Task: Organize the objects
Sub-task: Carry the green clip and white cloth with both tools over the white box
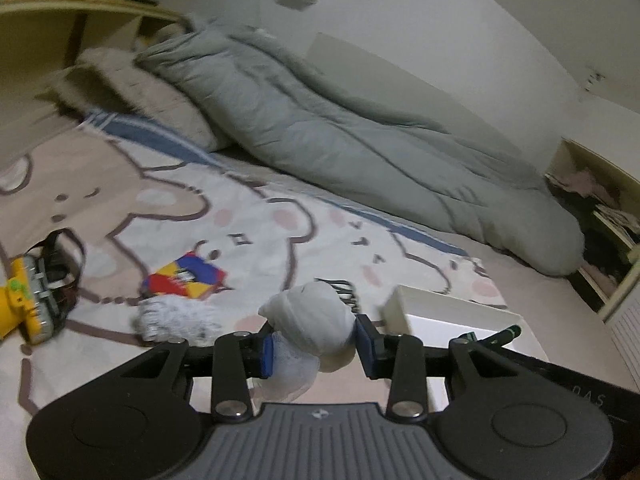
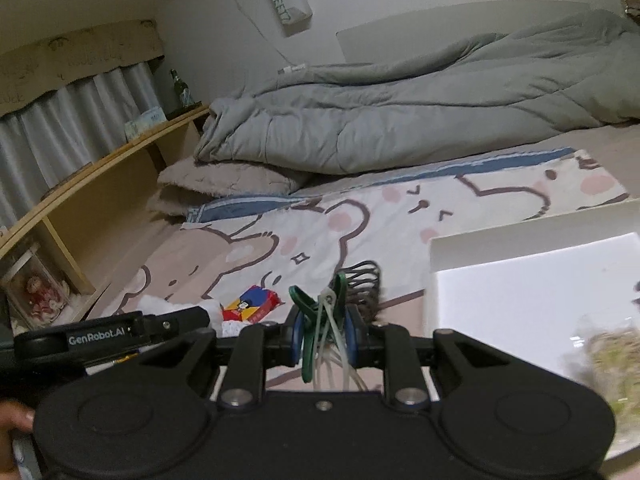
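Your left gripper (image 1: 314,346) is clamped on a white rolled sock (image 1: 316,320), lifted above the bed sheet (image 1: 256,216). Your right gripper (image 2: 323,338) pinches green and white clothespins (image 2: 320,320) (the left gripper's side reads "GenRobot.AI") beside the white box (image 2: 532,292). A wall bag (image 2: 287,0) reads "SWEET".
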Action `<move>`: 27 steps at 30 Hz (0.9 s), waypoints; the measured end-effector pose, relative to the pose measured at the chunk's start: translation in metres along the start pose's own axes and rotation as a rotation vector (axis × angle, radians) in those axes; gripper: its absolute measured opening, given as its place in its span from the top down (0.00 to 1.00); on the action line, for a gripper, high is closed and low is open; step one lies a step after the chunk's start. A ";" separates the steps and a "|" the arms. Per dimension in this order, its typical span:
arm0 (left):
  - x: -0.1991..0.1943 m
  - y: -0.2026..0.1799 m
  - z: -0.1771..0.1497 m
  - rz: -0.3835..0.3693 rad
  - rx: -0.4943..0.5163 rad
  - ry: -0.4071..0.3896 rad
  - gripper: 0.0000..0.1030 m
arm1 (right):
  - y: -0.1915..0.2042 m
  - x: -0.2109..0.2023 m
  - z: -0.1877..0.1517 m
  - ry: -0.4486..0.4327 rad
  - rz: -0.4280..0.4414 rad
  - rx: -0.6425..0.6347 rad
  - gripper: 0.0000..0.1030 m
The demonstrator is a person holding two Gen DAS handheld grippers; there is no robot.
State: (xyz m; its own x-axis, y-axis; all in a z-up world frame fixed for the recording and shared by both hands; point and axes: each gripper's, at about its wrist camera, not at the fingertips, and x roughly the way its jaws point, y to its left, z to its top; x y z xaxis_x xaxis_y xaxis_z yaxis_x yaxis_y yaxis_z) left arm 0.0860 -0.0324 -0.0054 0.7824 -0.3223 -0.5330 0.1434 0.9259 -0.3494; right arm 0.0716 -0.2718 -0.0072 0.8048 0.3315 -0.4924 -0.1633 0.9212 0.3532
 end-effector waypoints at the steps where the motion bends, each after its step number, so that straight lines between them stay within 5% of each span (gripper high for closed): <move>1: 0.000 -0.007 -0.001 -0.013 0.010 0.003 0.61 | -0.005 -0.007 0.002 -0.002 -0.009 -0.010 0.79; 15: 0.009 -0.115 -0.022 -0.169 0.158 0.055 0.61 | -0.099 -0.091 0.016 -0.063 -0.140 -0.004 0.79; 27: 0.030 -0.168 -0.043 -0.221 0.210 0.118 0.61 | -0.175 -0.059 -0.009 0.048 -0.158 0.092 0.79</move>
State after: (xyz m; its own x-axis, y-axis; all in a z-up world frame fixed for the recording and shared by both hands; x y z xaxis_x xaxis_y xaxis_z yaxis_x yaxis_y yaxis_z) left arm 0.0600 -0.2060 0.0042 0.6443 -0.5290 -0.5523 0.4332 0.8476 -0.3064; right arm 0.0477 -0.4504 -0.0473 0.7877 0.1956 -0.5842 0.0178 0.9407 0.3389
